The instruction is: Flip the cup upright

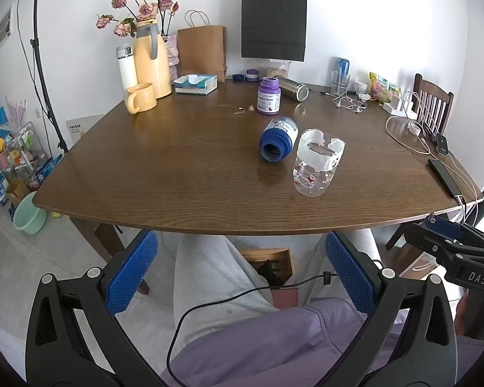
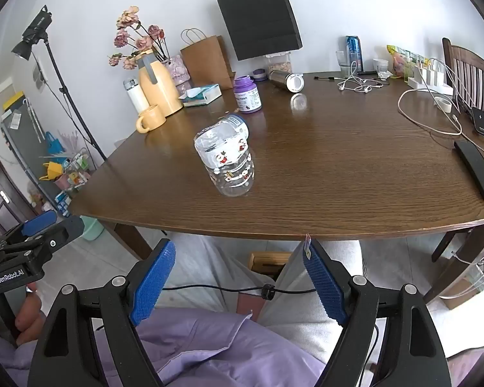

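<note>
A clear plastic cup (image 1: pixel 317 167) with cartoon prints and white tape at its rim stands upright on the brown table (image 1: pixel 164 174), mouth up. It also shows in the right wrist view (image 2: pixel 227 166). A blue-and-white cup (image 1: pixel 278 138) lies on its side just behind it, mouth toward me; in the right wrist view (image 2: pixel 237 122) it is mostly hidden. My left gripper (image 1: pixel 242 271) is open and empty, below the table's front edge. My right gripper (image 2: pixel 238 282) is open and empty, also below the front edge.
At the back stand a yellow mug (image 1: pixel 141 97), a yellow thermos jug (image 1: pixel 151 61), a tissue box (image 1: pixel 195 84), a purple bottle (image 1: pixel 268 96) and a lying steel flask (image 1: pixel 293 87). Cables and a phone (image 1: pixel 444 177) lie at the right. A wooden chair (image 1: pixel 432 103) stands at the right.
</note>
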### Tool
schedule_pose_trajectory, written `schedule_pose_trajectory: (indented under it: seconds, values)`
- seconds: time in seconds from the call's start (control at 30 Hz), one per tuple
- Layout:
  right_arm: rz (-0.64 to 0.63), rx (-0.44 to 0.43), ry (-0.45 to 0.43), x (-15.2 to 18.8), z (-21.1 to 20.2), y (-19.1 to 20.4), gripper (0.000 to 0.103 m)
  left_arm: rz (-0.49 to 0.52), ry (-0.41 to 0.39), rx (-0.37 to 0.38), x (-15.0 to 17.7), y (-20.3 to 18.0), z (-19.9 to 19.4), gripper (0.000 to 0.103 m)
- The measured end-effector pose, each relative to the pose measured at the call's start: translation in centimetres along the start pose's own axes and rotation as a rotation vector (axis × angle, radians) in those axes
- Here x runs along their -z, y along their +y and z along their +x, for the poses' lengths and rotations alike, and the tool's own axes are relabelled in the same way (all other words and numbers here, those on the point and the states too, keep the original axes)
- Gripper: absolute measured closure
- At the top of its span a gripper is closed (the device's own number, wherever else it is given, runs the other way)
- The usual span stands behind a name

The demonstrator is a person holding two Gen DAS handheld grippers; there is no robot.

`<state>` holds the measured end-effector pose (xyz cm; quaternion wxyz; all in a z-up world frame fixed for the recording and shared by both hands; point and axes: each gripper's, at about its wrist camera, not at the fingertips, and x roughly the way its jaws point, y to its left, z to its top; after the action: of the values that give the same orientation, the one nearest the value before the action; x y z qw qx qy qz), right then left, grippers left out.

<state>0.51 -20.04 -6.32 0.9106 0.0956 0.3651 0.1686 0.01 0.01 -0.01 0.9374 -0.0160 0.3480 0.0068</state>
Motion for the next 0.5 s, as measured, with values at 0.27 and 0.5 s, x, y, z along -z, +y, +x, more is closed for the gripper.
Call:
schedule_pose_trajectory:
  seconds: [0.27, 0.5]
  values:
    - [0.000, -0.003, -0.003, 0.01, 0.05, -0.30, 0.018, 0.000, 0.001, 0.000, 0.01, -0.01, -0.02, 0.000]
    - [-0.005, 0.004, -0.005, 0.06, 0.03, 0.11, 0.018, 0.000, 0.002, -0.001, 0.00, -0.01, -0.01, 0.000]
